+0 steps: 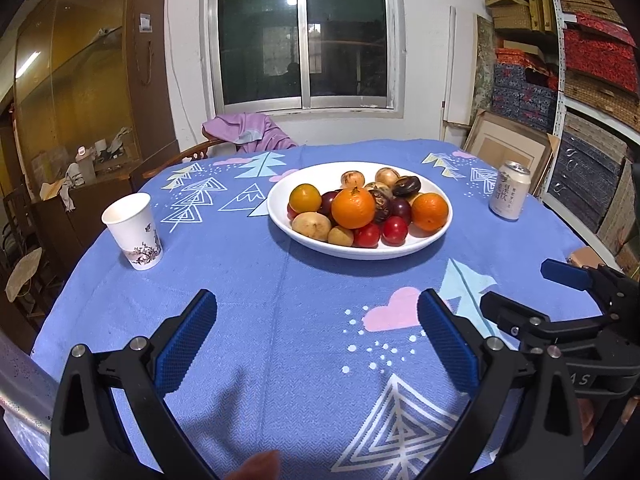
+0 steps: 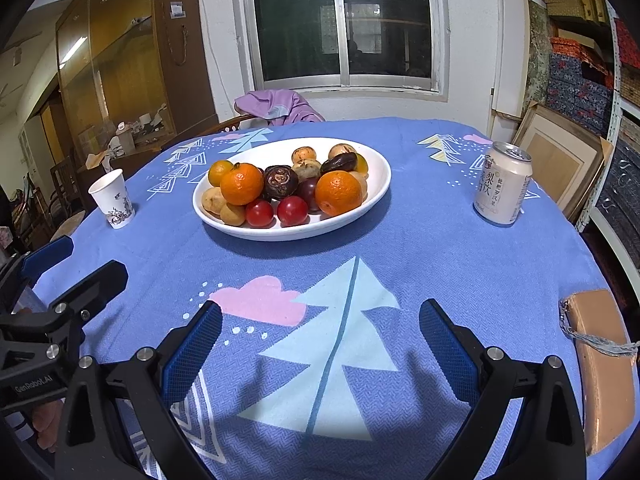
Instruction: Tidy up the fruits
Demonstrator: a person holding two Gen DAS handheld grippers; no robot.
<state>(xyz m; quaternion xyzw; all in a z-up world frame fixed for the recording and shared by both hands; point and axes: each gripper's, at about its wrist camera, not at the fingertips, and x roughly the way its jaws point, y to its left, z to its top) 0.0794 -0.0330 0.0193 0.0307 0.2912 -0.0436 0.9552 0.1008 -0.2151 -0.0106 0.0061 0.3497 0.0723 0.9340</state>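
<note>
the fruits sit piled in a white plate point(image 1: 434, 236) near the middle of the round table, on a blue tablecloth point(image 1: 256, 264) with trees and pink clouds. because they are piled, many are half hidden: the dark purple plums point(image 1: 400, 209) show only partly behind the oranges point(image 1: 353, 207), and the brown wrinkled fruits point(image 2: 281, 181) at the back are hard to name. two red round fruits point(image 2: 292, 210) lie at the near rim, and pale yellow-brown ones point(image 1: 311, 224) at the left side.

the left gripper point(image 1: 316, 320) hangs above the cloth with its blue pads wide apart and nothing between them. the right gripper point(image 2: 320, 326) is the same, wide and holding nothing, well apart from the plate. each gripper shows at the edge of the other's view, cut off by the frame; on the left one the writing "genrobot.ai" can be read.

a drink can point(image 2: 502, 184) stands to the right of the plate, with chinese characters i cannot read surely. a paper cup point(image 1: 134, 232) with a flower print stands to the left. a tan object point(image 2: 604, 360) with a frayed cord lies at the right table edge, cut off.
</note>
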